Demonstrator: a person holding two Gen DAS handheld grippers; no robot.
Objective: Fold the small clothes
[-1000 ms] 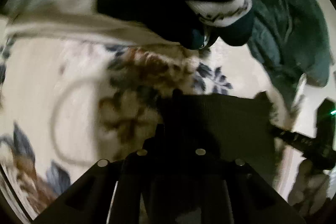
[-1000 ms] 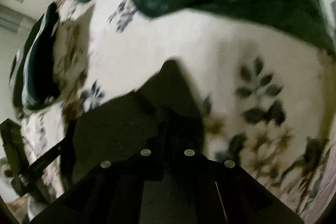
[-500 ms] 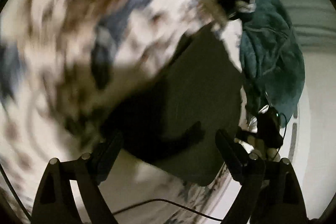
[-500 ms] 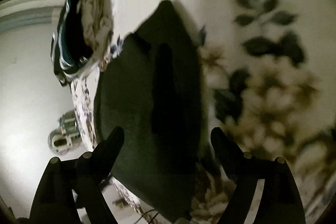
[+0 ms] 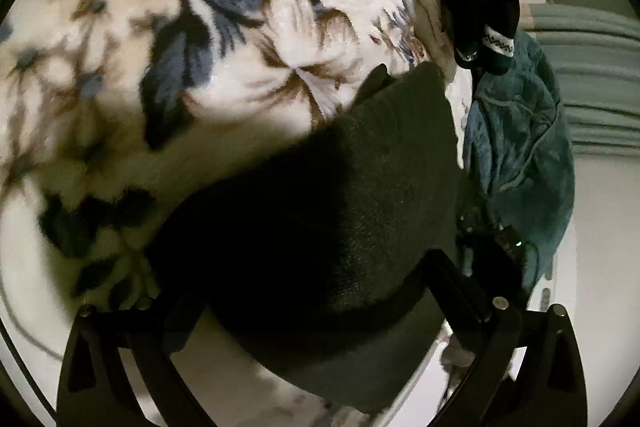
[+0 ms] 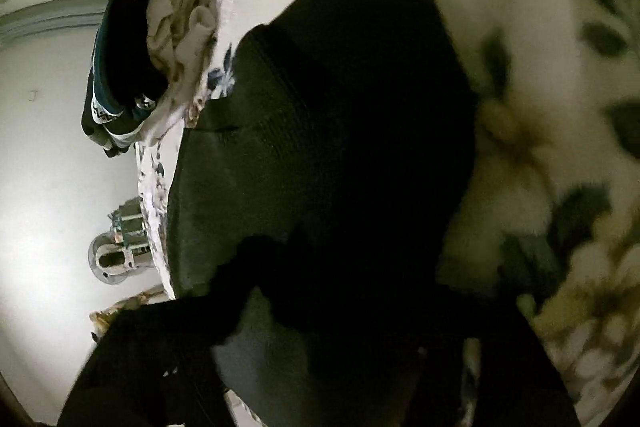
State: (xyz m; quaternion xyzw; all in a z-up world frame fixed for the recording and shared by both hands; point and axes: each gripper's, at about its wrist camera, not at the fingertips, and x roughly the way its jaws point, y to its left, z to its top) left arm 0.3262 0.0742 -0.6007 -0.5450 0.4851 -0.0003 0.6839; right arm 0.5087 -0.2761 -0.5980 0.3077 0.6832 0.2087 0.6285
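Dark cloth [image 5: 340, 211] lies between left tool's [image 5: 304, 291] spread fingers.

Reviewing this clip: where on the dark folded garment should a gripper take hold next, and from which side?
Judging from both views, the dark garment lies flat on the floral blanket, so probably pinch a thin outer edge, not the middle. The near edge between the open left gripper fingers looks easiest: come in low from the near side, one finger slipped under the hem. The right gripper is too dark to judge.

Dark grey knit cloth [image 5: 360, 195] [image 6: 352, 115] lies flat on floral bedspread, w/ folded edge. Approx rectangular, near bed edge.
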